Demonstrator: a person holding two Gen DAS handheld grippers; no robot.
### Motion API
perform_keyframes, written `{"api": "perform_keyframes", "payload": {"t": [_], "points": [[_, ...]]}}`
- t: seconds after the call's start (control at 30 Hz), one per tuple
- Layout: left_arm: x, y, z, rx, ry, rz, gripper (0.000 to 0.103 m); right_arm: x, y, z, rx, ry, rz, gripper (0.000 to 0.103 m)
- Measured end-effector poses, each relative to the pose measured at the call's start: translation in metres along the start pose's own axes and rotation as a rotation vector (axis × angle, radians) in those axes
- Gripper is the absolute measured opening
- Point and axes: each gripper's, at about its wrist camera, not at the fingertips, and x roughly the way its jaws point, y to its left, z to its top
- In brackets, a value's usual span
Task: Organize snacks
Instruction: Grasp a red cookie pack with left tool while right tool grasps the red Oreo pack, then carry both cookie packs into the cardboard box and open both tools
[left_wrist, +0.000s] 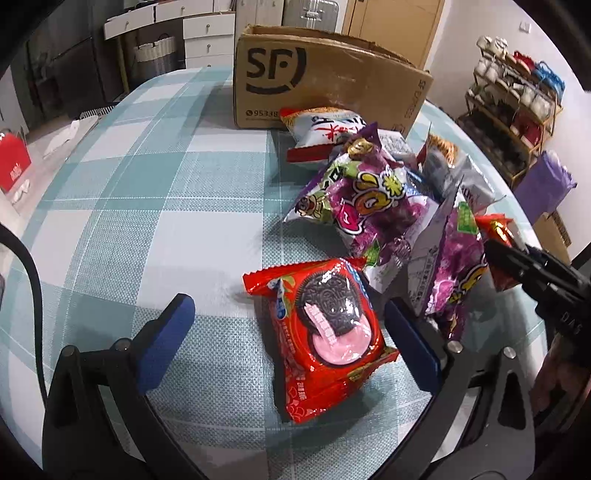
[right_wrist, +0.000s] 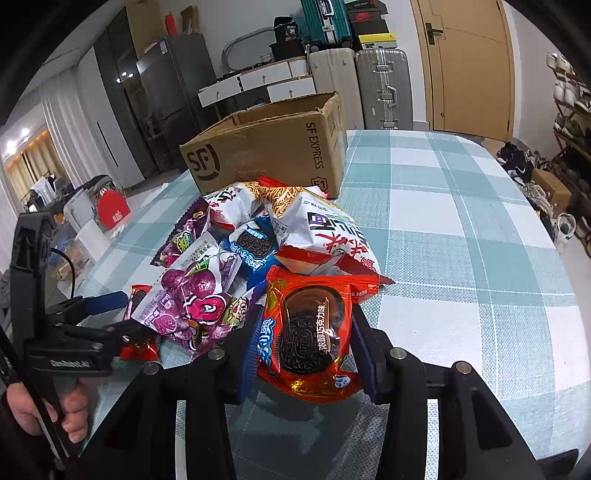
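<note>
Left tool (left_wrist: 288, 332) released, its blue pads wide apart and straddling the strawberry Oreo pack (left_wrist: 325, 339), which lies flat on the checked tabletop (left_wrist: 147, 184); the pack's long axis runs roughly from 11 to 5 o'clock in the left wrist view, slightly skewed to the closing line, and neither pad appears to touch it. Right tool (right_wrist: 303, 339) clenched on the chocolate Oreo pack (right_wrist: 310, 332), gripped across its short sides. The remaining snack pile (right_wrist: 236, 251) sits at 12 o'clock from both tools, just before the open cardboard box (right_wrist: 273, 151). The left tool is the nearer to the strawberry pack; whether the right-hand pack is lifted clear of the tabletop is uncertain.
</note>
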Motion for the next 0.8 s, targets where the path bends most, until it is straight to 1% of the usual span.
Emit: {"api": "perform_keyframes", "payload": {"t": [0.07, 0.1, 0.13, 0.17, 0.2, 0.23, 0.37, 0.47, 0.67, 0.8], "points": [[-0.002, 0.003, 0.001, -0.014, -0.002, -0.01, 0.095, 0.0, 0.0, 0.0, 0.005, 0.0, 0.004, 0.045], [-0.003, 0.005, 0.001, -0.021, -0.006, -0.019, 0.087, -0.001, 0.0, 0.0, 0.006, -0.001, 0.005, 0.045], [-0.005, 0.008, 0.001, -0.027, -0.012, -0.033, 0.074, -0.001, 0.0, 0.0, 0.006, -0.001, 0.005, 0.045], [-0.006, 0.009, 0.002, -0.027, -0.015, -0.038, 0.067, -0.001, 0.0, 0.0, 0.005, -0.001, 0.004, 0.045], [-0.008, 0.011, 0.002, -0.025, -0.015, -0.042, 0.049, -0.001, -0.001, 0.0, 0.005, -0.002, 0.004, 0.045], [-0.008, 0.014, 0.002, -0.022, -0.013, -0.041, 0.042, -0.001, -0.001, 0.0, 0.005, -0.003, 0.001, 0.045], [-0.013, 0.027, 0.001, -0.056, -0.005, -0.074, 0.042, -0.001, 0.0, 0.001, 0.005, -0.001, -0.009, 0.045], [-0.019, 0.033, -0.002, -0.06, -0.016, -0.074, 0.042, -0.001, 0.0, 0.001, 0.004, -0.004, -0.021, 0.045], [-0.042, 0.036, -0.005, -0.032, -0.071, -0.059, 0.042, -0.004, 0.003, 0.0, -0.006, -0.02, -0.032, 0.045], [-0.062, 0.036, -0.005, -0.009, -0.117, -0.049, 0.042, -0.007, 0.004, -0.006, 0.031, -0.001, 0.0, 0.045]]}}
